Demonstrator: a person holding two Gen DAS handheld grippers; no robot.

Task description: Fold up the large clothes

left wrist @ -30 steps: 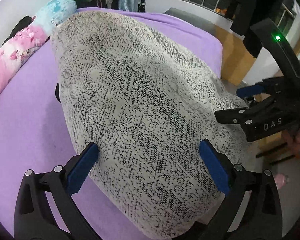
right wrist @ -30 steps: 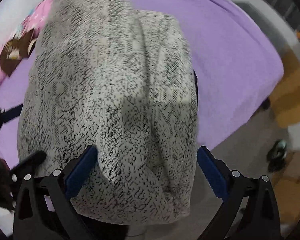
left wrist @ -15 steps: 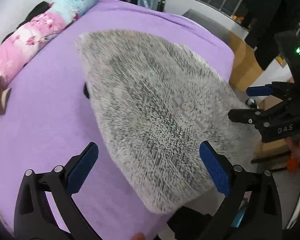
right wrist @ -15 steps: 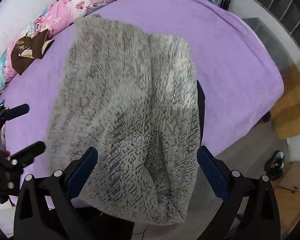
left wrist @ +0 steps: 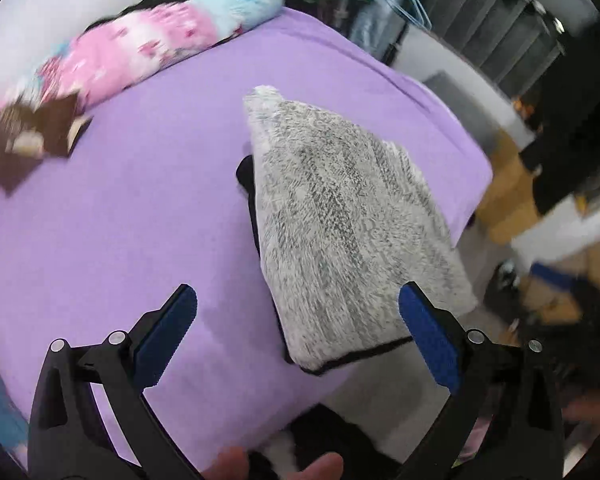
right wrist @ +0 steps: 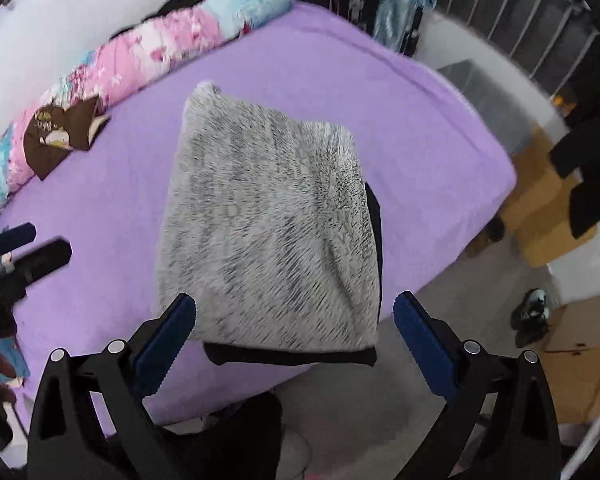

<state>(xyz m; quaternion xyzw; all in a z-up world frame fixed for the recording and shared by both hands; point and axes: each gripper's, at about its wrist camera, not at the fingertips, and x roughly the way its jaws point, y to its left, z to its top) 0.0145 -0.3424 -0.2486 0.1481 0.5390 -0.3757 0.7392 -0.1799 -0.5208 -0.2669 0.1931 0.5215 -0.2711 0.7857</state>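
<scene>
Purple bedding covers the bed (right wrist: 300, 80), where a folded speckled garment (right wrist: 268, 232) is laid near the edge; left gripper (left wrist: 298, 322) and right gripper (right wrist: 294, 326) are held apart, empty.

Even, soft daylight w/ motion blur throughout, strong fisheye bend & dark corners.

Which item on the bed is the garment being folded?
Start at the purple bed. Near its front edge lies a folded garment, apart from the pink-and-blue floral pillow along the wall. It alone is speckled grey-white, with black trim showing at its edges.
</scene>
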